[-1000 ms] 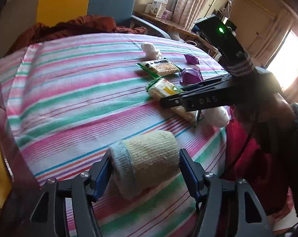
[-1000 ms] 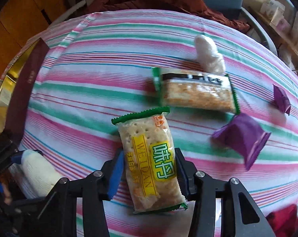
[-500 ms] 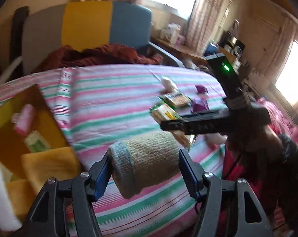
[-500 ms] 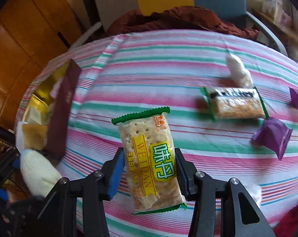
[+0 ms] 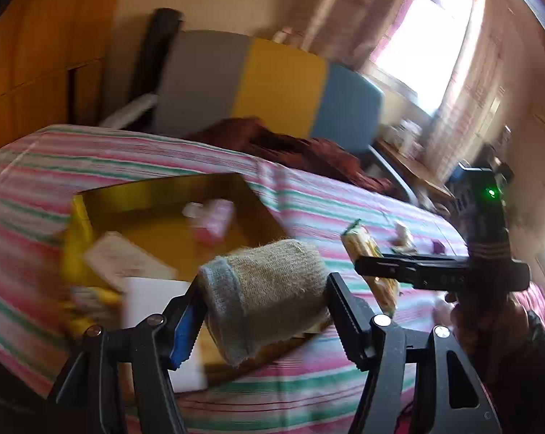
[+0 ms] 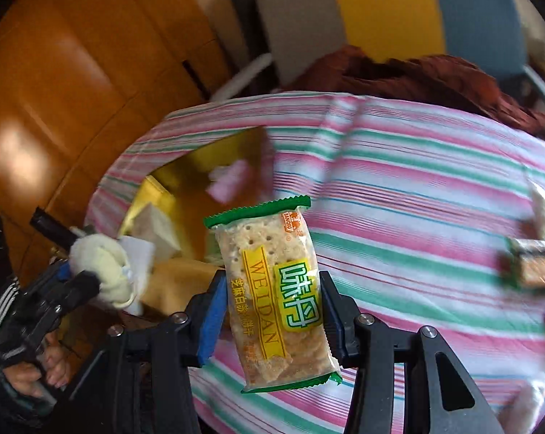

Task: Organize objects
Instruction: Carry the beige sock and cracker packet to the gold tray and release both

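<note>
The left gripper (image 5: 265, 300) pinches a rolled sock (image 5: 263, 289) over the near edge of the gold box (image 5: 164, 188) on the striped tablecloth (image 6: 399, 188), while the right gripper (image 6: 269, 311) clamps a cracker packet (image 6: 272, 289) in the air just right of the box. Both loads converge on one opening, so the tools could collide, or the slick packet could slip and land on the cloth. A second ago both hung low over the scattered snacks; now the box fills the view.
</note>
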Action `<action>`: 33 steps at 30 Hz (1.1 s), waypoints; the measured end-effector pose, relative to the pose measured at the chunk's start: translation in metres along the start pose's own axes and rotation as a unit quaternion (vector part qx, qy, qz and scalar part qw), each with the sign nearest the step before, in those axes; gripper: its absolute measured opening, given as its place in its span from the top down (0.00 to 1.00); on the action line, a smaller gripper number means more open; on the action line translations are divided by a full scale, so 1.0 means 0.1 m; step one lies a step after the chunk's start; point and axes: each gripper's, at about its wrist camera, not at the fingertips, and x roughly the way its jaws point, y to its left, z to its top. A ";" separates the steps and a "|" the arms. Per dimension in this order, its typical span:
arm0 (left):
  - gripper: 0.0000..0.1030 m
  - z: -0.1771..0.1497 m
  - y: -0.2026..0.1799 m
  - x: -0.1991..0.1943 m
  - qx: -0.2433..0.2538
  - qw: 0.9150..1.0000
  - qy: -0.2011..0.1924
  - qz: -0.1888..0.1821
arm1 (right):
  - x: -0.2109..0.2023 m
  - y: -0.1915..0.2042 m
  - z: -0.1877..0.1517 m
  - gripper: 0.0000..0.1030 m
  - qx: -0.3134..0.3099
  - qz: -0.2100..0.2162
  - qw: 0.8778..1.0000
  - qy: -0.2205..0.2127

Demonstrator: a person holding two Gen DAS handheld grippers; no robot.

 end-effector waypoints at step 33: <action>0.34 0.05 1.22 0.46 -0.120 0.977 0.045 0.168 | 0.99 0.81 0.41 0.14 -0.048 -0.026 0.998 0.042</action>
